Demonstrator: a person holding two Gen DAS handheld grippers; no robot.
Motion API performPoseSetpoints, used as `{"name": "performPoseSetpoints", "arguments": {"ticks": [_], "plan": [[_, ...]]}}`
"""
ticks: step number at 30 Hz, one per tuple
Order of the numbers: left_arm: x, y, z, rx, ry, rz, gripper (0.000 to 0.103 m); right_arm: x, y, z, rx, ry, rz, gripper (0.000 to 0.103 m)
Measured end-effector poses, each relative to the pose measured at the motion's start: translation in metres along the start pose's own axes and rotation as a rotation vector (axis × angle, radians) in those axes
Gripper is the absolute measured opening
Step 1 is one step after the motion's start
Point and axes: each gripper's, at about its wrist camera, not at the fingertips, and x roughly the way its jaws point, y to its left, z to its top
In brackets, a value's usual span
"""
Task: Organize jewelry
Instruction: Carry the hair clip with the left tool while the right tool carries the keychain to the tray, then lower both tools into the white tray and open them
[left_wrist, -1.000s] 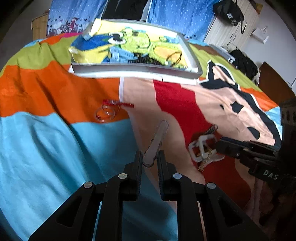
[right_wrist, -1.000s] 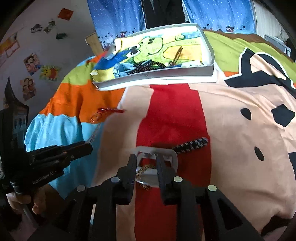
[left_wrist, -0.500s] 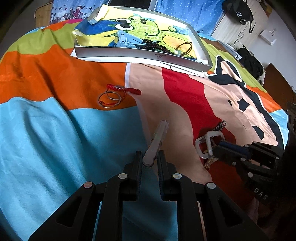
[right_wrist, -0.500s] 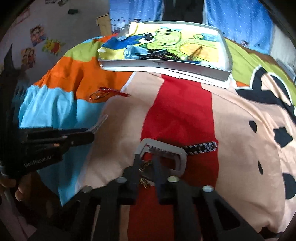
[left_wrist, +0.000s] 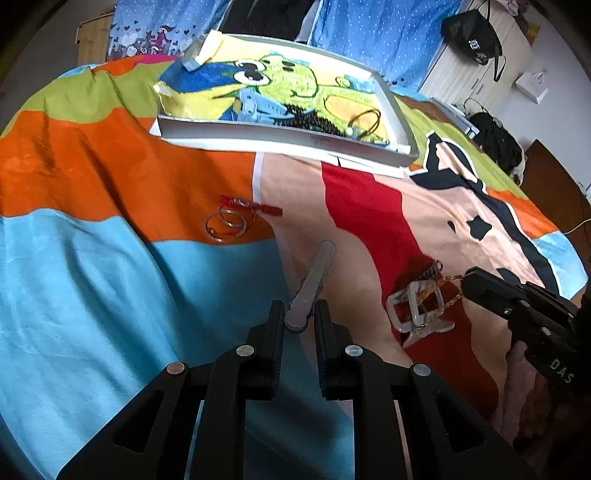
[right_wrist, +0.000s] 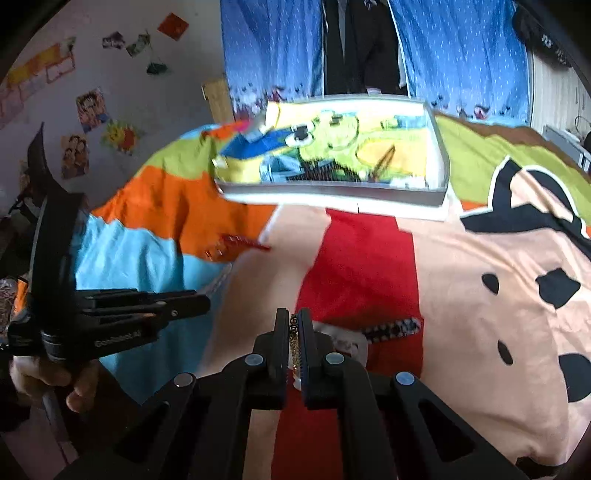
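My left gripper (left_wrist: 299, 314) is shut on a pale flat bracelet (left_wrist: 312, 280) that sticks forward above the bedspread. My right gripper (right_wrist: 294, 325) is shut on a gold chain (right_wrist: 294, 341) and lifts it off a clear square bangle (left_wrist: 417, 308); the chain (left_wrist: 441, 291) stretches from the bangle to the right gripper (left_wrist: 469, 277) in the left wrist view. A black-and-white beaded band (right_wrist: 391, 326) lies beside the bangle. Thin rings (left_wrist: 225, 223) and a red string bracelet (left_wrist: 255, 205) lie on the orange patch. A white tray (left_wrist: 288, 138) at the back holds several jewelry pieces.
The colourful bedspread (left_wrist: 110, 295) covers the whole surface. The tray is lined with a cartoon-print cloth (left_wrist: 280, 85). Blue curtains (right_wrist: 454, 48) hang behind. A cabinet with a black bag (left_wrist: 472, 40) stands at the far right. The left gripper (right_wrist: 147, 310) shows in the right wrist view.
My right gripper closed on the gold chain and rose, pulling the chain up off the clear bangle. My left gripper kept hold of the pale bracelet.
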Motion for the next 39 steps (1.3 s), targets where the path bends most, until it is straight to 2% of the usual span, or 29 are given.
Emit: {"name": "performPoseSetpoints", "arguments": {"ticks": [6,13,20,26,32,39], "plan": [[-0.007,-0.002,0.008,-0.001,-0.041,0.006,0.013,-0.013,0.0,0.011,0.005,-0.06,0.015,0.005],[-0.019,-0.012,0.035,0.021,-0.117,-0.002,0.013,-0.022,-0.002,0.04,-0.019,-0.136,0.021,0.005],[-0.018,-0.002,0.094,-0.007,-0.222,0.006,0.013,-0.006,-0.017,0.09,-0.074,-0.213,-0.004,0.005],[0.003,0.022,0.16,-0.039,-0.283,0.041,0.013,0.03,-0.043,0.151,-0.084,-0.269,-0.04,0.005],[0.049,0.047,0.202,-0.065,-0.229,0.077,0.013,0.088,-0.071,0.189,-0.056,-0.246,-0.056,0.005],[0.096,0.066,0.213,-0.093,-0.114,0.082,0.013,0.146,-0.094,0.184,0.001,-0.137,-0.057,0.005]]}}
